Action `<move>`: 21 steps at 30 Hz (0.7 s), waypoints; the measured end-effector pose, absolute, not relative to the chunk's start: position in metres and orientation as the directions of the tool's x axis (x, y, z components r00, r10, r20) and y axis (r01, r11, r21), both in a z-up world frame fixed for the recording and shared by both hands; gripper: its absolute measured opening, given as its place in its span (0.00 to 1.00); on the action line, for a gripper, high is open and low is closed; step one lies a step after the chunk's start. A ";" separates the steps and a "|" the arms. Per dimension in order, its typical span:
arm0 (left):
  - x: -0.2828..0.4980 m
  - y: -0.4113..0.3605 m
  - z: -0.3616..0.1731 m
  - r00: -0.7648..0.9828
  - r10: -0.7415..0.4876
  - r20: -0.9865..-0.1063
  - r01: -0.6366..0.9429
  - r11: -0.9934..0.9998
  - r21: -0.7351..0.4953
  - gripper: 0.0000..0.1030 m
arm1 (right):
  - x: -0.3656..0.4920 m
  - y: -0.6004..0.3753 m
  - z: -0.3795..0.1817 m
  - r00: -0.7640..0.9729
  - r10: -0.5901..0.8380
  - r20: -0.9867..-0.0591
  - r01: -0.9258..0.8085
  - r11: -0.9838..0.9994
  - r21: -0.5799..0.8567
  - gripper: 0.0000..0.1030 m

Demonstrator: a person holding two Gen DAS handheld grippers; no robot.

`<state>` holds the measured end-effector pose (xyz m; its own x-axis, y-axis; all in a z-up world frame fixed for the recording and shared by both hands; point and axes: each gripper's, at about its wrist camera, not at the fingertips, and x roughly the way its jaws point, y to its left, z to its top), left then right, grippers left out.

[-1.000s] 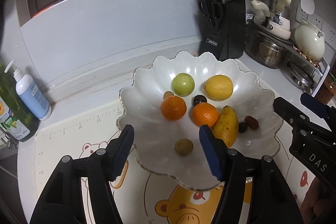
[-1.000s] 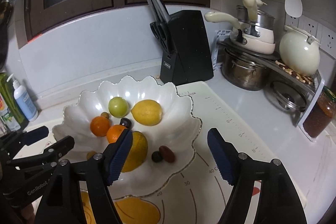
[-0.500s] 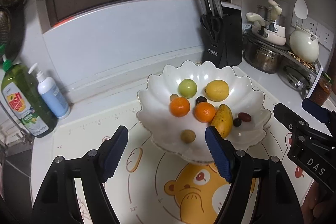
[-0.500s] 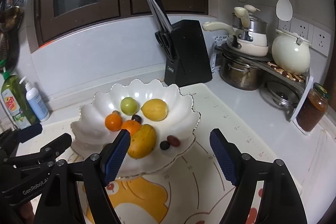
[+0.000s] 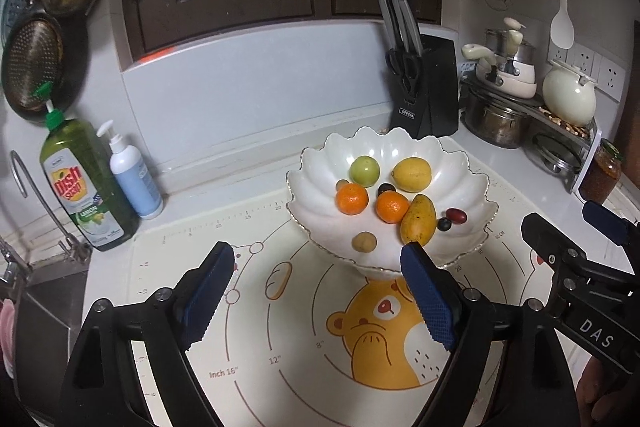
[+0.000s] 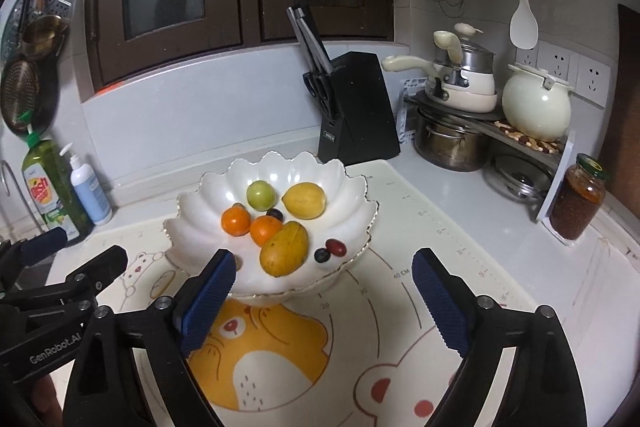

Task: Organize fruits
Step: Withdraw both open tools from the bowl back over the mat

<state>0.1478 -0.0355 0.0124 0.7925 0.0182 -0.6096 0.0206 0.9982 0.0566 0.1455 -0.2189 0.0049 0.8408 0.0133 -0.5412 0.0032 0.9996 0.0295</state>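
A white scalloped bowl (image 5: 384, 138) (image 6: 280, 159) stands on the bear-print mat. It holds a green apple (image 5: 364, 170), a lemon (image 5: 412, 174), two oranges (image 5: 351, 199) (image 5: 392, 207), a mango (image 5: 418, 220) (image 6: 285, 253), a dark plum (image 5: 386, 189), a red date (image 5: 456, 214), a dark berry (image 5: 444, 224) and a small brown fruit (image 5: 364, 241). My left gripper (image 5: 316, 255) hovers short of the bowl's front rim, jaws opening, gripping nothing. My right gripper (image 6: 325, 259) hovers at the bowl's front right, jaws also opening, with nothing held.
A black knife block (image 5: 428, 83) stands behind the bowl. A pot rack (image 6: 460, 131) and a jar (image 6: 578, 203) fill the right corner. A green dish soap bottle (image 5: 84, 187) and a pump bottle (image 5: 134, 175) stand left, beside the sink (image 5: 40, 287).
Both grippers have drawn back and risen from the bowl, which now looks smaller and farther. Both pairs of jaws stand wider than before. The fruits have not moved.
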 end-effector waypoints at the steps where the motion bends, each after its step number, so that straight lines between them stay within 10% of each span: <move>1: 0.144 -0.035 0.014 0.794 0.017 -0.608 0.021 0.998 0.055 0.83 | 0.142 -0.219 0.006 0.842 0.013 -0.539 0.004 1.000 0.031 0.88; 21: 0.089 -0.014 0.005 0.786 0.044 -0.616 -0.032 0.999 0.030 0.93 | 0.098 -0.207 0.007 0.844 0.003 -0.536 0.003 1.000 0.012 0.88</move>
<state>0.0888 -0.0138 0.0048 0.7864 0.0442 -0.6162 -0.0324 0.9990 0.0303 0.0976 -0.2069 0.0069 0.8442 0.0033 -0.5360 0.0035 0.9999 0.0116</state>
